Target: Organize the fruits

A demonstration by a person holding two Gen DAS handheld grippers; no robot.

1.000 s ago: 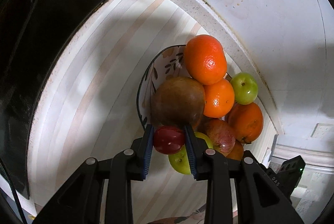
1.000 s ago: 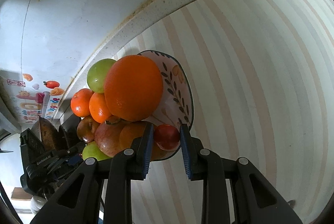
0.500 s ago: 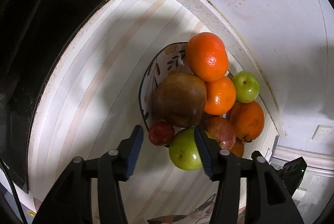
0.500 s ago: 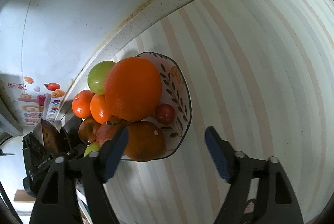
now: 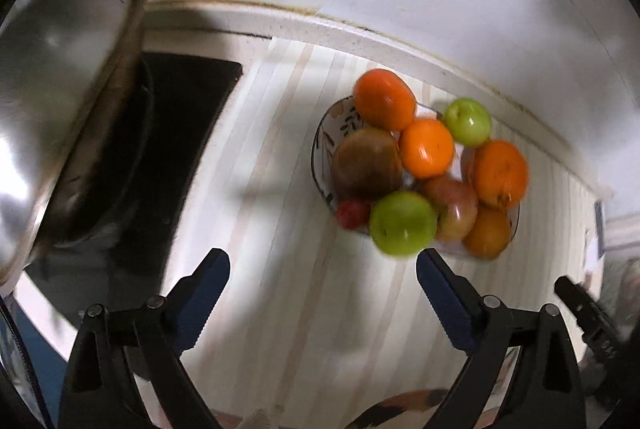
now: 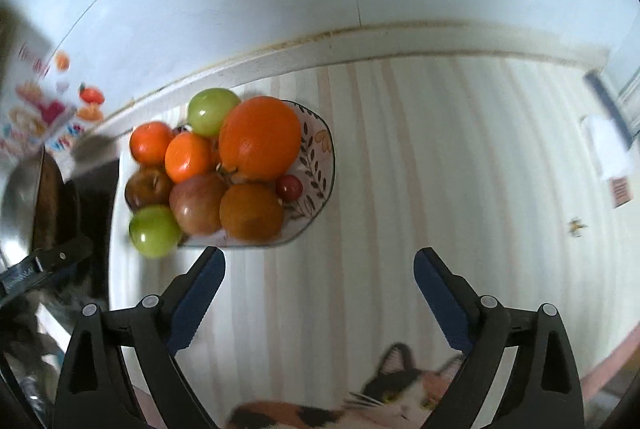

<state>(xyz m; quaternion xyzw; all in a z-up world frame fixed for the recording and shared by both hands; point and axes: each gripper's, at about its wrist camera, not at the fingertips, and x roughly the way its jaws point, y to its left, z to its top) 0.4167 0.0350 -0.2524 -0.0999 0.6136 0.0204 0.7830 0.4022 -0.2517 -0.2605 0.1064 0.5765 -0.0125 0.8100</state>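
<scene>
So the two little red fruits are both in the bowl [image 6: 320, 165] now. A second ago each of your grippers was clamped on one; now the left gripper [image 5: 322, 295] and the right gripper [image 6: 318, 289] are both empty, jaws still spreading wide with nothing between them, only striped counter [image 6: 440, 169].

From the right gripper, the small red fruit [image 6: 289, 187] you dropped sits ahead and a bit left of the fingers, tucked against the big orange [image 6: 259, 138] on the patterned side of the bowl. From the left gripper, the other red fruit [image 5: 352, 213] is ahead, wedged at the rim next to the green apple [image 5: 402, 223], which hangs over the bowl's near edge just past the right finger.

Both grippers have pulled back and up since the drop, so the whole heap shows: oranges, apples, the brownish fruit [image 5: 367, 163]. No loose fruit shows on the counter, so I'd guess the sorting is about done. That green apple looks tippy, though.

Further out: a steel pan [image 5: 60, 133] on the dark cooktop [image 5: 188, 101] off to your left, and a cat [image 6: 400, 393] below the right gripper.
</scene>
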